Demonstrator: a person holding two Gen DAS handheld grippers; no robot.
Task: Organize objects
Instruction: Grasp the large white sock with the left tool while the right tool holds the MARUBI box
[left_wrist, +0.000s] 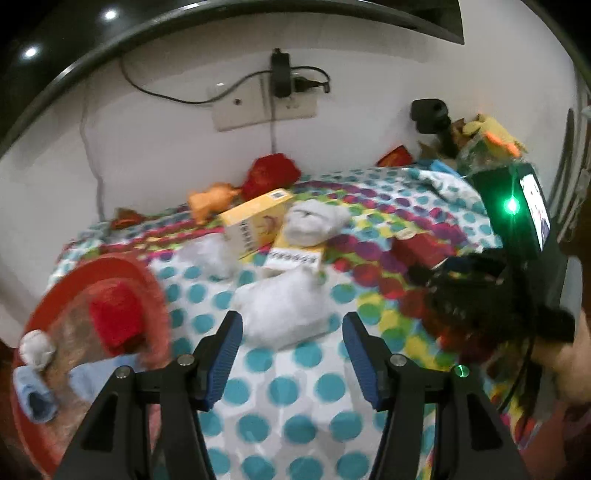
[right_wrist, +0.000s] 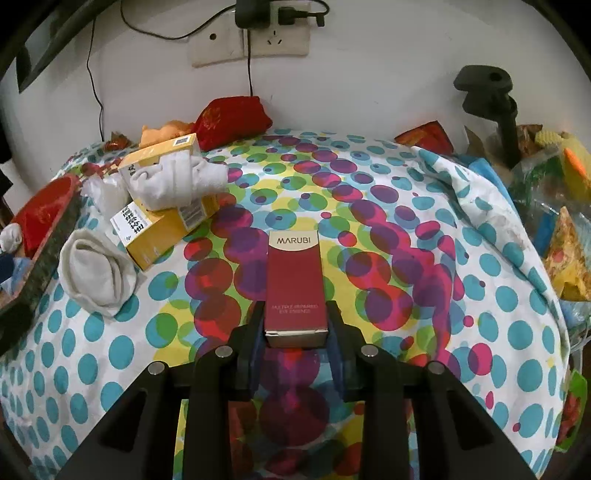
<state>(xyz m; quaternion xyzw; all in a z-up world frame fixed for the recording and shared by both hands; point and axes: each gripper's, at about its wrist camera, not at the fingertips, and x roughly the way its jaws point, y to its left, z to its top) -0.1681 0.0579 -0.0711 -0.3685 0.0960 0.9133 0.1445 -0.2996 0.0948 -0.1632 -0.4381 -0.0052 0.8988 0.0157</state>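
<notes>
The right tongs (right_wrist: 296, 332) are pressed onto the near end of a dark red rectangular carton marked MARUBI (right_wrist: 295, 284), which is pinched between the two pads and lies lengthwise over the desk covered by a dotted multicoloured cloth (right_wrist: 424, 258). The left tongs (left_wrist: 291, 354) are spread with nothing between them, above the cloth just before a rolled white sock (left_wrist: 284, 310). Two yellow cardboard boxes (right_wrist: 166, 229) are stacked at the left under another white sock (right_wrist: 173, 181). A round red plastic basin (left_wrist: 40, 295) holding a red pouch (left_wrist: 114, 321) is seen at the left edge.
</notes>
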